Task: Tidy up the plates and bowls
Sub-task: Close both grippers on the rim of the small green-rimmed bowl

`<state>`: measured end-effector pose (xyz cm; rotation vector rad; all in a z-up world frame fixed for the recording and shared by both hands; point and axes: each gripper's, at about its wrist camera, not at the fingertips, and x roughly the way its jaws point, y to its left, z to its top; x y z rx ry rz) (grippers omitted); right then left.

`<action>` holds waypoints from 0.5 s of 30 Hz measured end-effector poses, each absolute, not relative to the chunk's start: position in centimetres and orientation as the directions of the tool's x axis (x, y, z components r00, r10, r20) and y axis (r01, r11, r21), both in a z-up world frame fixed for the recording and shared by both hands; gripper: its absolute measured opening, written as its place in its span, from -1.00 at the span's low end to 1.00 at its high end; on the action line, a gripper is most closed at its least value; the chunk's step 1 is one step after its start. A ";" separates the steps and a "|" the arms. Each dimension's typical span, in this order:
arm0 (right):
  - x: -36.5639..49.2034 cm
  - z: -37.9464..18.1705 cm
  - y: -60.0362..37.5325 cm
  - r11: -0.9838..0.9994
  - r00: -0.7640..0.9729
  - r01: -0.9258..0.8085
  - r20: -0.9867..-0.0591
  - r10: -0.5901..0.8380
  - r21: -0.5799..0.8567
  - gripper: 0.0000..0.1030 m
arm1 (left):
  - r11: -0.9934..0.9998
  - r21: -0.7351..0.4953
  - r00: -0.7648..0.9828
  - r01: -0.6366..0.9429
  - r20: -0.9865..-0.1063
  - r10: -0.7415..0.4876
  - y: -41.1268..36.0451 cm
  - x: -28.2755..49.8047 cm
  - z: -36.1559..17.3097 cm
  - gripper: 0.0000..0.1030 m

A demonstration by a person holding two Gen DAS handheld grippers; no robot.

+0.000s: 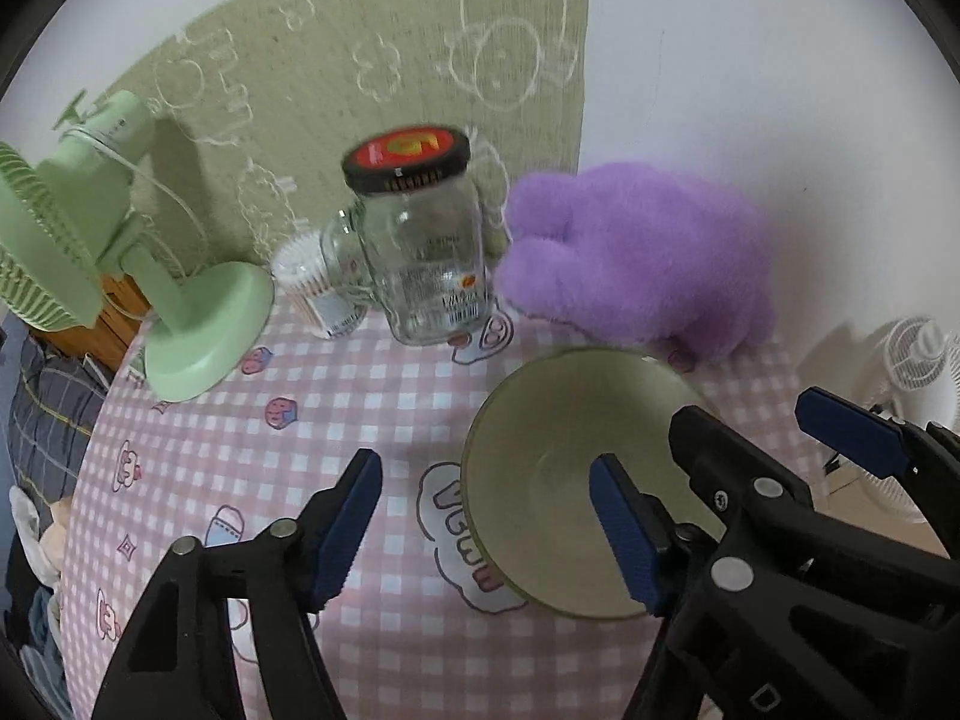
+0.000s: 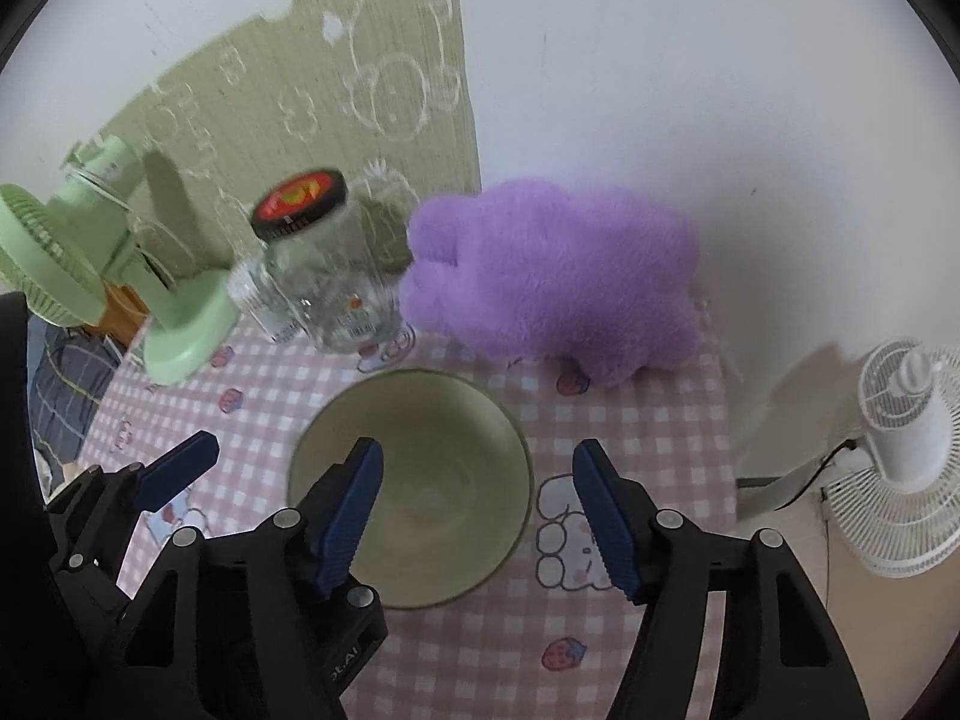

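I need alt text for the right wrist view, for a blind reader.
An open right gripper straddles the right rim of an empty pale green bowl on a pink checked tablecloth. Behind stand a glass jar, a purple plush toy and a green fan.

Little here reads clearly. The jar (image 1: 429,252) has a red lid (image 1: 407,150) with a large yellow mark that looks like a "G" or "5"; which one I cannot tell. The band of print around the lid's black rim is too blurred to read, and so is the small print on the jar's label (image 1: 456,300). The tablecloth (image 1: 336,408) carries a cloud drawing with bubble letters (image 1: 462,531), partly covered and not legible. The black gripper (image 2: 477,516) body shows white letters ending in "AI" (image 2: 346,663). The green wall mat (image 1: 360,78) has outlined letters, unreadable.
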<state>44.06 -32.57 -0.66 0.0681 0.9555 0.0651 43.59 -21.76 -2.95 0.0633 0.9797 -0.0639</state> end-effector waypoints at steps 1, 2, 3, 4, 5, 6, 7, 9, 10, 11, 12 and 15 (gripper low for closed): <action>44.4 -1.2 -32.6 0.996 0.568 -0.023 -0.819 0.088 0.091 0.26 | 0.996 0.021 0.551 0.085 -0.834 -0.029 -21.9 43.8 -3.3 0.27; 44.6 -1.7 -32.7 0.995 0.560 -0.020 -0.823 0.092 0.097 0.22 | 0.996 0.014 0.545 0.085 -0.838 -0.035 -21.9 44.1 -3.7 0.23; 44.9 -2.2 -32.8 0.994 0.551 -0.017 -0.829 0.098 0.106 0.16 | 0.996 0.005 0.536 0.085 -0.843 -0.042 -22.0 44.4 -4.2 0.18; 45.1 -2.5 -32.8 0.994 0.546 -0.017 -0.832 0.100 0.108 0.10 | 0.996 0.003 0.531 0.084 -0.847 -0.042 -22.1 44.6 -4.5 0.16; 45.3 -2.9 -32.8 0.994 0.541 -0.020 -0.835 0.100 0.107 0.09 | 0.997 0.000 0.526 0.082 -0.849 -0.043 -22.1 44.7 -4.8 0.15; 45.5 -3.2 -32.8 0.994 0.538 -0.023 -0.837 0.100 0.104 0.07 | 0.997 0.001 0.522 0.081 -0.852 -0.041 -22.2 44.9 -5.1 0.09; 45.7 -3.4 -32.8 0.995 0.537 -0.024 -0.838 0.097 0.100 0.03 | 0.997 0.007 0.521 0.079 -0.853 -0.035 -22.3 45.0 -5.4 -0.03; 46.0 -4.0 -32.8 0.995 0.533 -0.022 -0.841 0.091 0.094 -0.04 | 0.997 0.014 0.510 0.078 -0.860 -0.028 -22.5 45.5 -5.9 -0.12; 46.1 -4.3 -32.9 0.995 0.531 -0.016 -0.842 0.094 0.101 -0.06 | 0.997 0.009 0.506 0.077 -0.862 -0.031 -22.6 45.7 -6.1 -0.14; 46.3 -4.5 -33.0 0.994 0.528 -0.010 -0.843 0.101 0.113 -0.08 | 0.997 0.010 0.503 0.076 -0.864 -0.030 -22.6 45.8 -6.2 -0.16; 46.4 -4.7 -33.1 0.992 0.527 -0.006 -0.843 0.108 0.124 -0.14 | 0.997 0.013 0.500 0.076 -0.865 -0.026 -22.7 45.9 -6.4 -0.20; 46.7 -5.3 -33.1 0.993 0.528 -0.007 -0.842 0.106 0.120 -0.21 | 0.997 0.021 0.493 0.078 -0.870 -0.020 -22.7 46.1 -6.8 -0.30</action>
